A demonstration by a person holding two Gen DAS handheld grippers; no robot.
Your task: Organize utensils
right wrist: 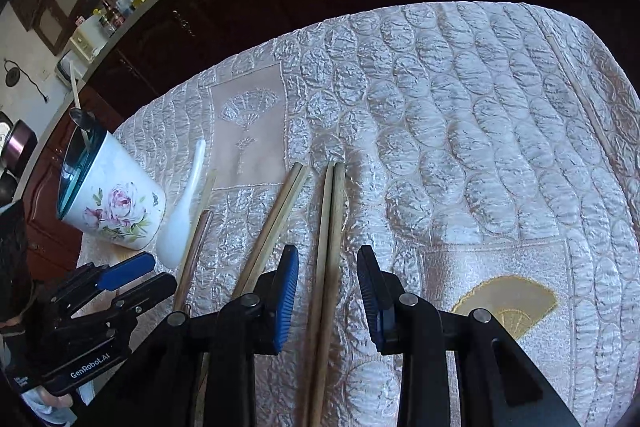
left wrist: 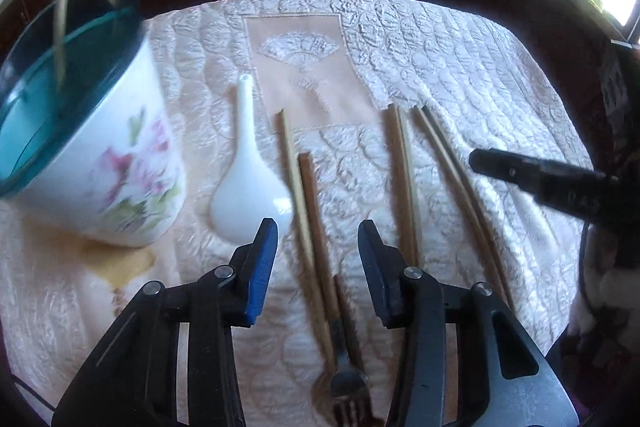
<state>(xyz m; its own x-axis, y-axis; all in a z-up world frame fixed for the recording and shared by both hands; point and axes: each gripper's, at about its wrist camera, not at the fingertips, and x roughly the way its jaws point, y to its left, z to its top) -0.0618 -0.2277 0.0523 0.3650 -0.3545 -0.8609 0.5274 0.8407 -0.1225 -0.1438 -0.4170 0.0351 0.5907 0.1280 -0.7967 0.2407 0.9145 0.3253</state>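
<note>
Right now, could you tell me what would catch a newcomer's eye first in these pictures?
Probably the floral cup with its teal rim, standing at the left of the quilted tablecloth with a chopstick and spoon in it. Next, the white ceramic spoon lying beside it and the chopsticks lined up across the cloth. Both open claws, left claw and right claw, straddle chopsticks.

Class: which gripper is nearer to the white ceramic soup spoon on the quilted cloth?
Left. The left gripper is open right beside the white ceramic soup spoon; the right gripper straddles a chopstick pair farther to the spoon's right.
</note>
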